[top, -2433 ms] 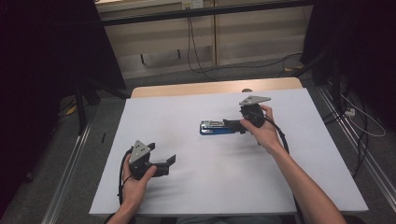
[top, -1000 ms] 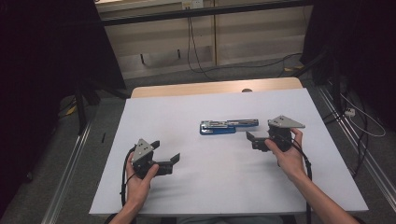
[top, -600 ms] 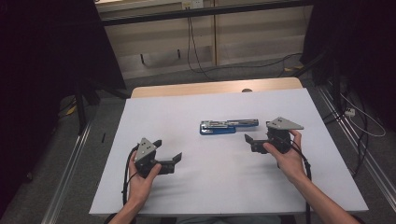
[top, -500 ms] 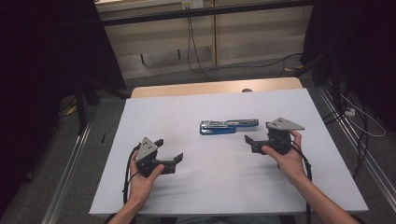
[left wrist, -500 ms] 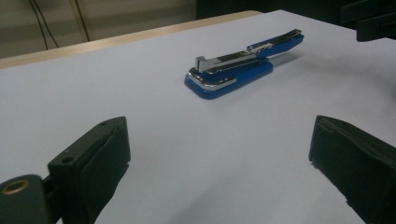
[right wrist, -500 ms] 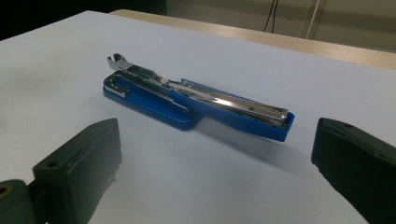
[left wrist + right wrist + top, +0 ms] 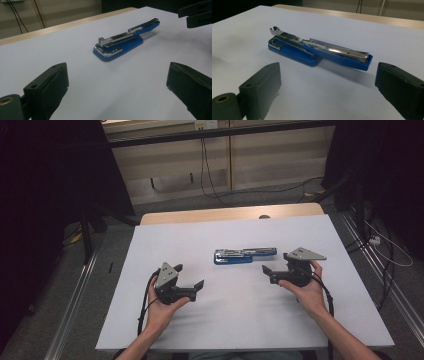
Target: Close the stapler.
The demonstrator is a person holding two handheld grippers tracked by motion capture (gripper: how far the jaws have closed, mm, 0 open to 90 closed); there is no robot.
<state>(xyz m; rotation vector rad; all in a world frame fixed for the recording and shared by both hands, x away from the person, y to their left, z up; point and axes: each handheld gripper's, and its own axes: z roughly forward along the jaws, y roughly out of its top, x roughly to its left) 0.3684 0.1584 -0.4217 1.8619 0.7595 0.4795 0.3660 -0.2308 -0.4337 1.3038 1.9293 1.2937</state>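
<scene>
One blue stapler (image 7: 244, 255) lies on the one bench (image 7: 200, 330). Two grippers are there, a left gripper (image 7: 196, 288) and a right gripper (image 7: 267, 272), each carried by one hand.

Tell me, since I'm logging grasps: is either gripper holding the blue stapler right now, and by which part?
Nothing is held. The stapler lies alone on the white table, apart from the open left gripper and open right gripper.

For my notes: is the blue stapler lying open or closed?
Open: the blue stapler lies flat, its metal staple channel exposed on top.
</scene>
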